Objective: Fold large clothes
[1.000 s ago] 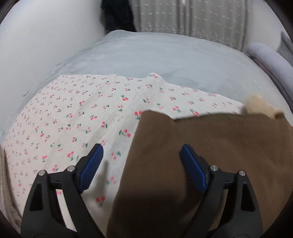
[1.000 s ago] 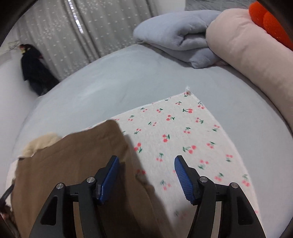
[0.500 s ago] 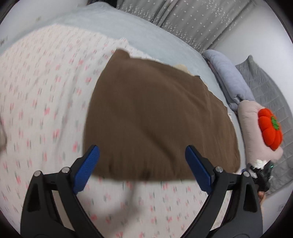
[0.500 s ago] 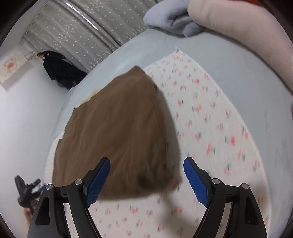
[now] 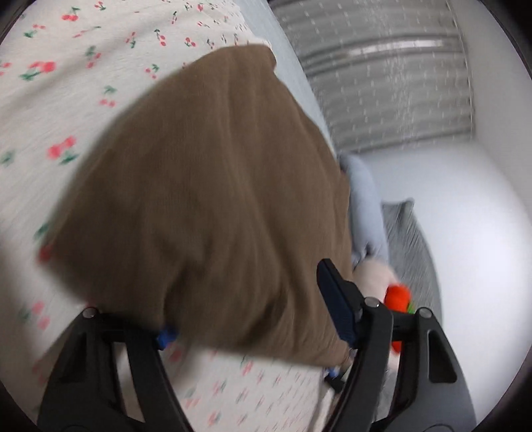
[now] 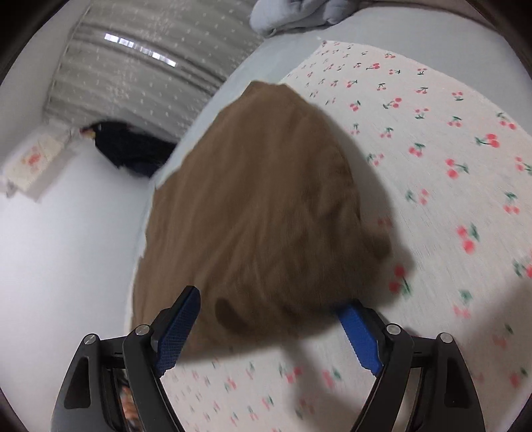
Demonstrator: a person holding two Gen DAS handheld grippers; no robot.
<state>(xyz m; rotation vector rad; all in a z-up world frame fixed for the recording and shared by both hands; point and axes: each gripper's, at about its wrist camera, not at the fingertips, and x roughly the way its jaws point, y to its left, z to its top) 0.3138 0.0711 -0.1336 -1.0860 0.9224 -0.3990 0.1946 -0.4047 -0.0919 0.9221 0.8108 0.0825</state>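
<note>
A folded brown garment lies on a white cherry-print cloth spread over the bed. My left gripper is low at the garment's near edge and its jaws are closing. That edge lies between them: the left pad is mostly hidden under the cloth, and the right pad stands at the corner, with a wide gap still showing. In the right wrist view the brown garment reaches down between the fingers of my right gripper, which is open at the other near corner on the cherry-print cloth.
A folded grey-blue blanket lies at the head of the bed, next to a pink pillow with an orange toy and a grey pillow. Curtains and dark hanging clothing stand beyond the bed.
Both grippers have dropped and swung in toward the brown garment, whose near edge now sits between their fingers. The left gripper has rolled and its jaws have narrowed.
</note>
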